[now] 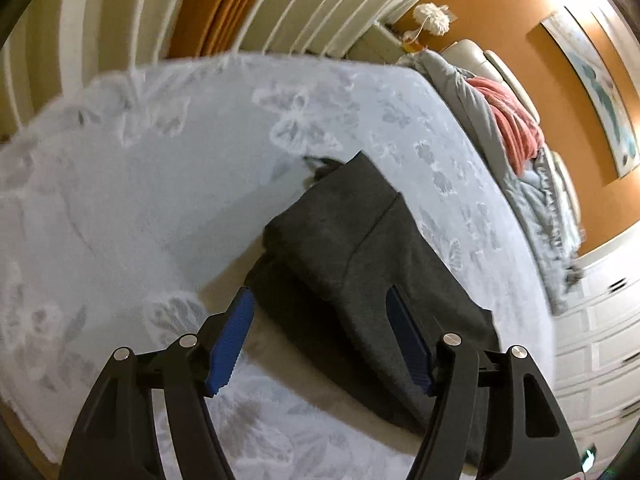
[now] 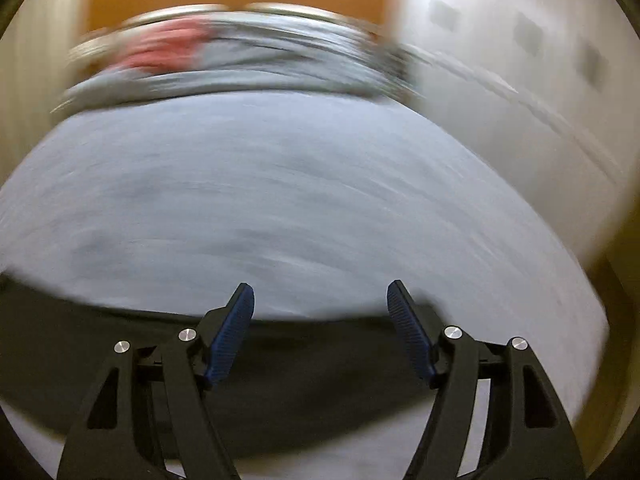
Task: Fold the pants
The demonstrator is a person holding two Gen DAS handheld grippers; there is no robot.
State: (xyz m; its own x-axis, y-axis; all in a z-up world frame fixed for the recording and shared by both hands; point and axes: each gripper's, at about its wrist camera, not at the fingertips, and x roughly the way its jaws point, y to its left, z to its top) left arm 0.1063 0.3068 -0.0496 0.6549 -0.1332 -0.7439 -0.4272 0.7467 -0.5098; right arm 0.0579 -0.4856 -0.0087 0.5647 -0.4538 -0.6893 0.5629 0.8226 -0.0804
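Dark grey pants (image 1: 348, 248) lie folded in a long band on the pale blue butterfly-print bed sheet (image 1: 140, 184). My left gripper (image 1: 320, 300) is open and empty, hovering above the near part of the pants, its blue pads (image 1: 232, 336) apart on either side of the fabric. In the blurred right wrist view the pants (image 2: 304, 364) show as a dark band across the bottom. My right gripper (image 2: 320, 296) is open and empty above their far edge, over the sheet (image 2: 280, 184).
A grey duvet (image 1: 476, 116) with a pink blanket (image 1: 512, 116) is bunched along the headboard at the right. White drawers (image 1: 600, 344) stand beyond the bed's right edge. White slatted panels and an orange curtain (image 1: 208, 8) are behind the bed.
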